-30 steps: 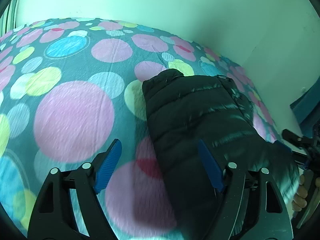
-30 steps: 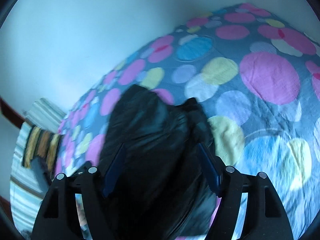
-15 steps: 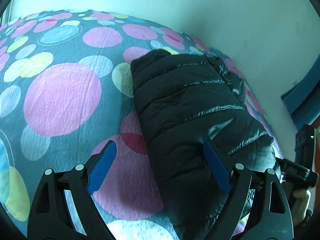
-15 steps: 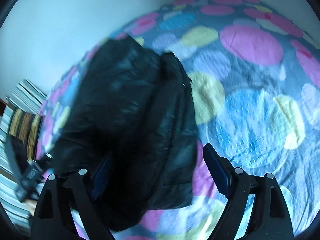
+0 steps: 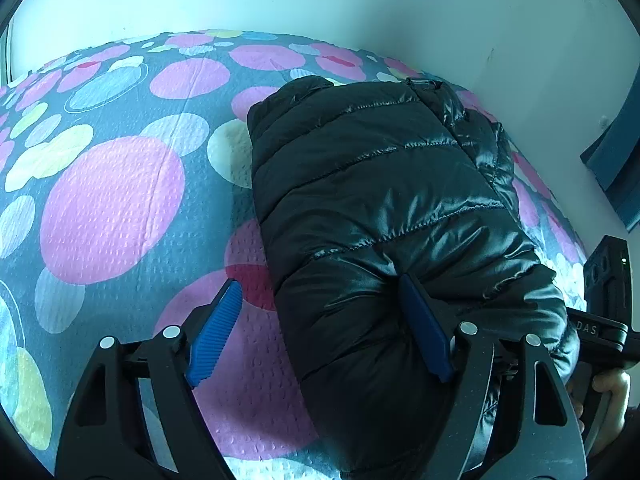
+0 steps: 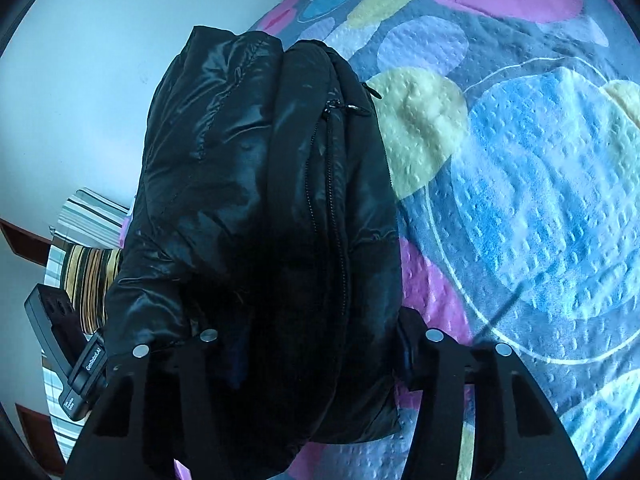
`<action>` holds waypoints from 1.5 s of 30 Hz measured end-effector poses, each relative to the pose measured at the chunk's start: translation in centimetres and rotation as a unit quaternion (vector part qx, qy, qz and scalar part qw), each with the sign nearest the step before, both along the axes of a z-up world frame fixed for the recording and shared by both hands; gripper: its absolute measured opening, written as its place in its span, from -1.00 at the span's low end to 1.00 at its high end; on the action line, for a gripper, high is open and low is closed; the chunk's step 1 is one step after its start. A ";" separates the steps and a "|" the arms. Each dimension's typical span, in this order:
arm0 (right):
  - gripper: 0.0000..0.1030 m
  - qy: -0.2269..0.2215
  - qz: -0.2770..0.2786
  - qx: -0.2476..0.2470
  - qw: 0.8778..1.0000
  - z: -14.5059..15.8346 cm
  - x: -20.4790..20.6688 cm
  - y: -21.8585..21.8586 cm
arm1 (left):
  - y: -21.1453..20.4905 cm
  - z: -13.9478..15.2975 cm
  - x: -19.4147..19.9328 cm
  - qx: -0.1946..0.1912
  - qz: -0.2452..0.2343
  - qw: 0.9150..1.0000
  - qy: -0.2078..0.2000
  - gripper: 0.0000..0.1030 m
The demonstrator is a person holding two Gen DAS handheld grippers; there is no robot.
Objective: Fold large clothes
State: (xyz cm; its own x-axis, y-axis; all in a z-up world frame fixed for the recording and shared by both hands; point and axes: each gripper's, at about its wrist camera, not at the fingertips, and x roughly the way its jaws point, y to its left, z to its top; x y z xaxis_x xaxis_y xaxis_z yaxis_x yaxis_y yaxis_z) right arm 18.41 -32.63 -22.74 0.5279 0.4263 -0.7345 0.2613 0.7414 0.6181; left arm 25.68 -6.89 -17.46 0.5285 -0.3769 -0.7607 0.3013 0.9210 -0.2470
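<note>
A black quilted puffer jacket (image 5: 380, 216) lies folded into a thick bundle on a bedspread with coloured dots (image 5: 112, 208). My left gripper (image 5: 320, 328) is open; its right blue pad presses into the jacket's near end and its left pad hangs over the bedspread. In the right wrist view the jacket (image 6: 260, 200) shows its zipper and fills the space between the fingers of my right gripper (image 6: 312, 344), which is open with its pads hidden by the fabric.
A pale wall (image 5: 360, 8) runs along the bed's far side. The other hand-held gripper (image 5: 604, 312) shows at the right edge of the left view. A striped cloth (image 6: 88, 272) lies beyond the bed in the right view.
Both grippers have moved closer to the jacket and lower over it. The jacket now fills more of each view, and the right gripper's pads have sunk out of sight in the fabric.
</note>
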 end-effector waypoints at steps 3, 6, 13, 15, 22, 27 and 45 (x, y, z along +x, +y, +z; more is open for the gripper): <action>0.03 -0.004 -0.003 0.000 1.000 0.0 -0.3 0.1 | 0.2 -0.1 0.2 -0.009 0.004 1.000 0.004 0.56; 0.03 -0.006 -0.004 -0.003 1.000 0.1 -1.0 0.1 | 0.2 0.1 0.0 -0.007 0.002 1.000 0.001 0.54; 0.04 -0.009 -0.006 -0.003 1.000 -0.1 -1.5 0.3 | -0.1 0.4 -0.5 0.002 0.000 1.000 -0.008 0.47; 0.04 -0.009 -0.006 -0.003 1.000 -0.3 -1.2 0.0 | -0.1 0.5 -0.7 0.005 0.000 1.000 -0.011 0.46; 0.04 -0.008 -0.007 -0.003 1.000 0.3 -1.0 0.1 | -0.1 0.6 -0.8 0.007 0.002 1.000 -0.013 0.45; 0.04 -0.008 -0.006 -0.004 1.000 0.7 -0.8 0.2 | -0.1 0.7 -0.8 0.006 0.003 1.000 -0.014 0.45; 0.42 -0.018 0.025 -0.092 0.995 6.7 0.8 0.5 | 5.8 2.7 2.6 -0.087 0.023 0.996 0.009 0.62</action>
State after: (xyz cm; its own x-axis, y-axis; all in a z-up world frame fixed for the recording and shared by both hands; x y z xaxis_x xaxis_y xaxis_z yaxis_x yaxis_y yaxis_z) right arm 19.20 -32.15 -16.00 0.5374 0.3130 -0.7831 0.2013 0.8541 0.4795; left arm 28.25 -1.07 -14.77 0.5344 -0.4796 -0.6960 0.2542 0.8765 -0.4088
